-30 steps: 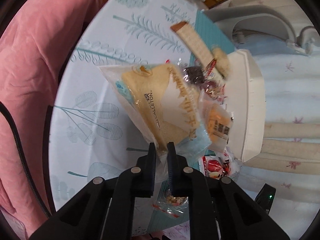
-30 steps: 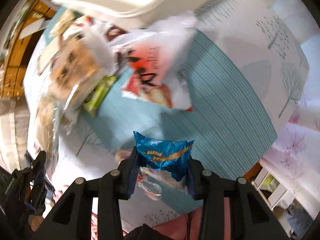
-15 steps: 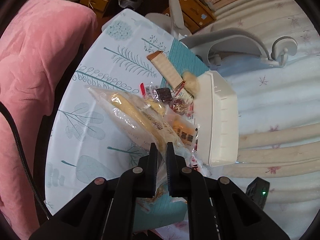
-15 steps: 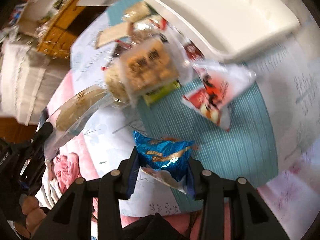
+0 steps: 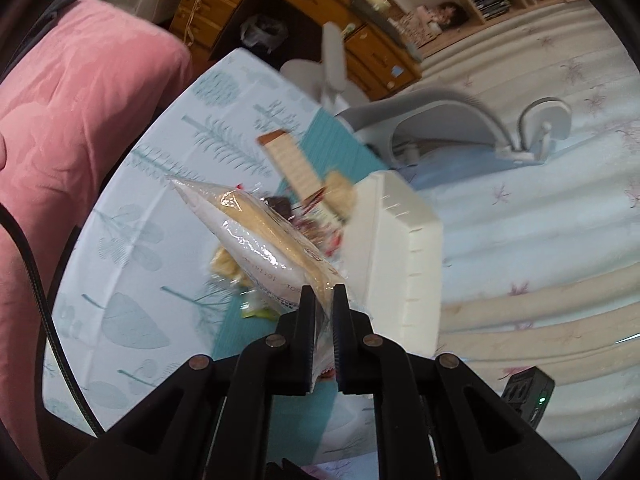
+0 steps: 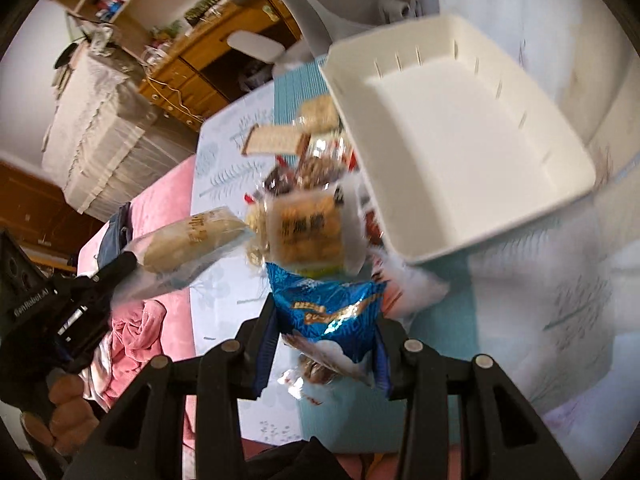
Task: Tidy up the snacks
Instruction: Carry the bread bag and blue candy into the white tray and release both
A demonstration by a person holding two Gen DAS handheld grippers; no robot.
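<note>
Two snacks were mid-carry: left gripper (image 5: 324,300) clamped tight on clear-wrapped tan cake pkt (image 5: 260,236), right gripper (image 6: 324,320) part-open w/ pads pressing crinkly blue foil pkt (image 6: 328,300), both above table; next probably needs lowering into empty white plastic bin (image 6: 452,132) & releasing.

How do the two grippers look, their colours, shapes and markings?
Both the left gripper and the right gripper are black angular plastic frames with round metal screws. The right fingers carry blue pads. In the right wrist view, the left gripper's body bears white lettering.
</note>
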